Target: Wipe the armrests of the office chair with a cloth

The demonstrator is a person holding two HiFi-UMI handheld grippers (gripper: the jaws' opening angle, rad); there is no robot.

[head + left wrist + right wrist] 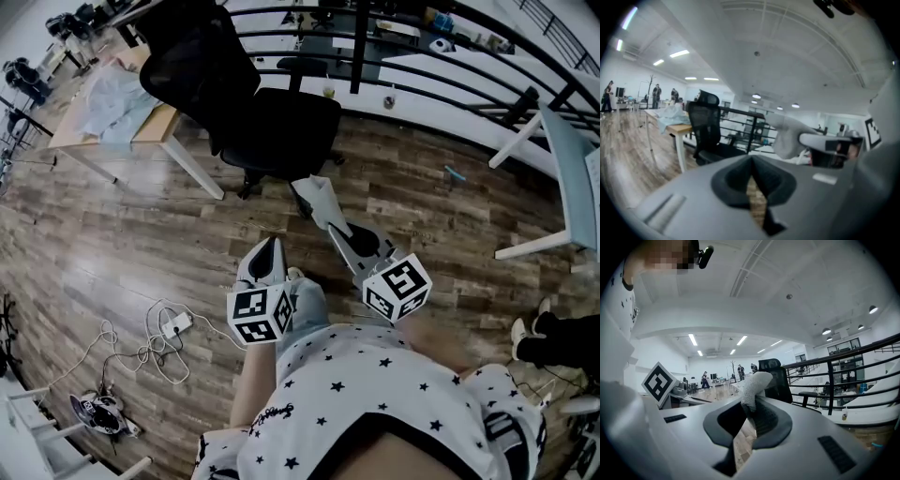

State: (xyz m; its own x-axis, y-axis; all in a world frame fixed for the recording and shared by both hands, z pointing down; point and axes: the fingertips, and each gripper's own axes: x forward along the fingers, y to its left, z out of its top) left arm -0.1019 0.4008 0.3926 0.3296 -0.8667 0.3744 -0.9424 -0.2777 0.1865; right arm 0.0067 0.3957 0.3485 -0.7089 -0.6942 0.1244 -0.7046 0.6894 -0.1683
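The black office chair (272,117) stands on the wood floor ahead of me, with one armrest (302,64) showing on its far side. My right gripper (335,223) is shut on a pale cloth (319,195), held in the air short of the seat's front edge. The right gripper view shows the cloth (754,383) bunched between the jaws, with the chair (780,380) beyond. To the left and lower, my left gripper (273,244) is shut with nothing in it. The left gripper view shows the chair (705,129) and the cloth (787,136).
A wooden table (155,127) carrying a pale sheet stands left of the chair. A black railing (422,66) runs behind it. A white table (562,178) is at the right. Cables and a power strip (173,326) lie on the floor at the left.
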